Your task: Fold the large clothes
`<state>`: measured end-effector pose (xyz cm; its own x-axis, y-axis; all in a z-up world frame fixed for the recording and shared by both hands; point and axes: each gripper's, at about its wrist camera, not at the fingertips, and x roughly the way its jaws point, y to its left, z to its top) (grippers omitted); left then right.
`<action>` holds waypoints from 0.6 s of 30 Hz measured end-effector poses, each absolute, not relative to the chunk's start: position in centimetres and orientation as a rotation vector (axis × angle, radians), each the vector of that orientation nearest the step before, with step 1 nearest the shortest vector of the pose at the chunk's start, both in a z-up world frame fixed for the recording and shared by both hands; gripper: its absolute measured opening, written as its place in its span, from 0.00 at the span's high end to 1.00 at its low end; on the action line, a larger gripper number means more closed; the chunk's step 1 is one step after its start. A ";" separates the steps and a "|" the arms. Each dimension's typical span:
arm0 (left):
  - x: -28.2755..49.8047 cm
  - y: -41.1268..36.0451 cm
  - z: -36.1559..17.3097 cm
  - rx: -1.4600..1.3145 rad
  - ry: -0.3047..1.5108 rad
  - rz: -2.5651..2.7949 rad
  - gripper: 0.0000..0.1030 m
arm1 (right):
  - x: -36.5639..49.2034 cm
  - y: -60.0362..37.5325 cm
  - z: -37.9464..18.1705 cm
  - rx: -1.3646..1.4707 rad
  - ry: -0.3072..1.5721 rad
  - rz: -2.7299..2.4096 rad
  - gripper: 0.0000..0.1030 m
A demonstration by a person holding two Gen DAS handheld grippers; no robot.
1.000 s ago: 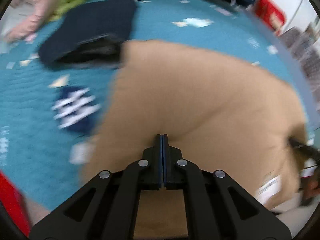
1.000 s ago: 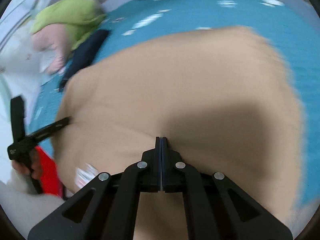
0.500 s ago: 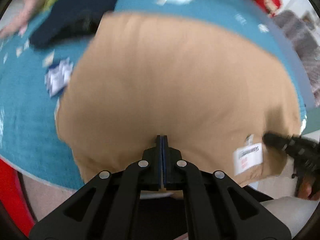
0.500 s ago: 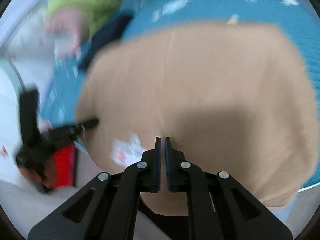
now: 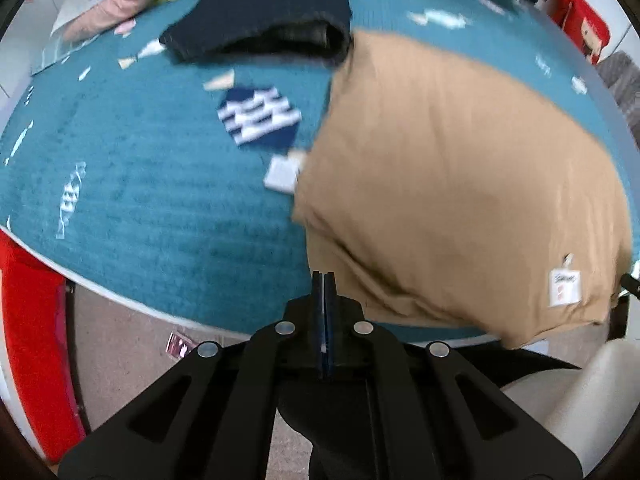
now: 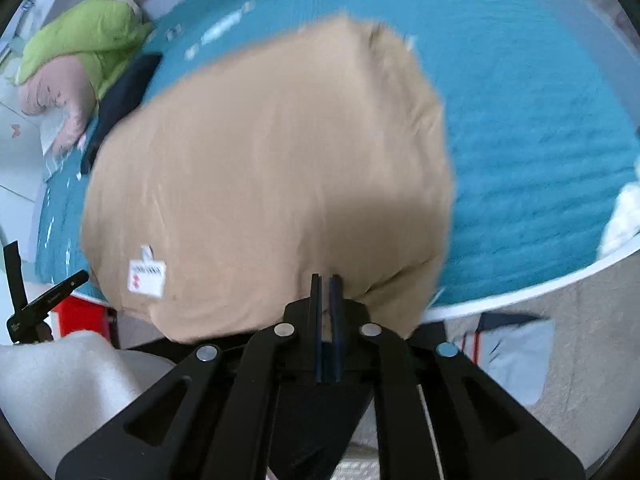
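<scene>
Looking down, we see the tan garment (image 5: 460, 184) folded on the teal bedspread (image 5: 140, 200), its near part hanging over the near edge. Our left gripper (image 5: 324, 280) is closed and holds nothing. Our right gripper (image 6: 327, 282) is opening its jaws, nothing between them

The folded garment (image 5: 460, 184) lies on the bedspread (image 5: 140, 184), its near edge hanging over the bed's front edge. A sewn label (image 5: 564, 288) sits at its near corner. In the left wrist view, a folded dark garment (image 5: 264, 12) lies behind it, touching its far corner, and a striped patch (image 5: 258, 118) lies just left of it. Puffy jackets (image 6: 76, 60) are heaped at the far left, beyond the dark garment.
</scene>
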<state>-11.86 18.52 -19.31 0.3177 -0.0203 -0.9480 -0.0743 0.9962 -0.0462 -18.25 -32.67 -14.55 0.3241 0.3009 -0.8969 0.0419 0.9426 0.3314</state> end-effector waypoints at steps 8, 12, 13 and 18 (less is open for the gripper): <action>-5.1 20.0 -18.2 -0.211 1.146 -0.090 0.49 | -11.5 -36.0 -12.8 0.362 1.097 0.148 0.57; 0.3 20.1 -20.2 -0.249 1.167 -0.133 0.55 | -6.1 -36.2 -17.4 0.508 1.206 0.170 0.58; 1.2 20.0 -20.7 -0.286 1.168 -0.151 0.80 | -4.8 -35.5 -17.8 0.525 1.200 0.175 0.66; 3.9 17.1 -20.5 -0.217 1.120 -0.123 0.92 | -2.7 -34.8 -16.1 0.482 1.106 0.116 0.85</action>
